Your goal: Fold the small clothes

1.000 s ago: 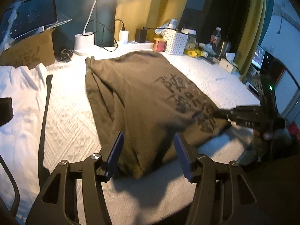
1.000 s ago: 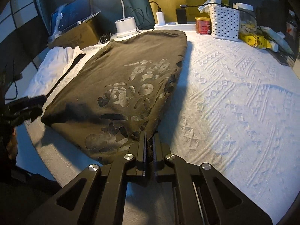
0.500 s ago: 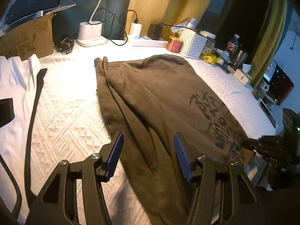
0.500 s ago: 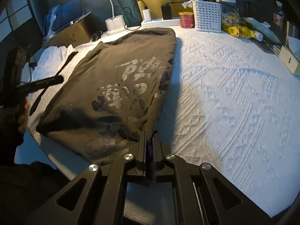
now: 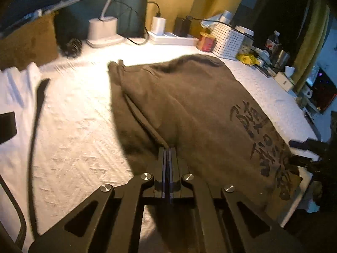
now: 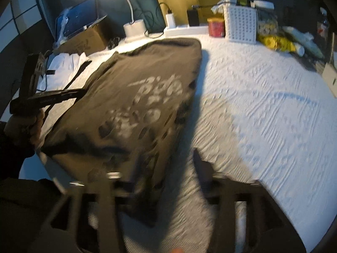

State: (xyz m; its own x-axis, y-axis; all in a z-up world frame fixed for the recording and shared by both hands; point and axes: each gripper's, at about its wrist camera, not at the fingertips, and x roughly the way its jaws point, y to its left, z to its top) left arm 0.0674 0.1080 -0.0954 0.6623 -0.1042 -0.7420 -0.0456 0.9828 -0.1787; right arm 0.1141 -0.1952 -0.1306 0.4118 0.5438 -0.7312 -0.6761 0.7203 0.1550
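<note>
A brown shirt (image 5: 189,109) with dark printed characters lies folded lengthwise on the white textured bedspread (image 5: 73,126). It also shows in the right wrist view (image 6: 134,97). My left gripper (image 5: 167,149) is shut on a fold of the brown shirt near its left edge. My right gripper (image 6: 166,168) is blurred, its fingers spread apart over the shirt's near right corner, holding nothing. The right gripper also shows at the right edge of the left wrist view (image 5: 303,151).
A white garment (image 5: 14,97) with a black strap lies at the left. Along the back stand a lamp base (image 5: 103,31), a power strip (image 5: 172,40), a red can (image 5: 206,41), a white basket (image 5: 228,42) and a cardboard box (image 5: 25,46).
My left gripper has moved forward onto the shirt's left fold and shut on it. My right gripper has opened and let go of the shirt's near corner.
</note>
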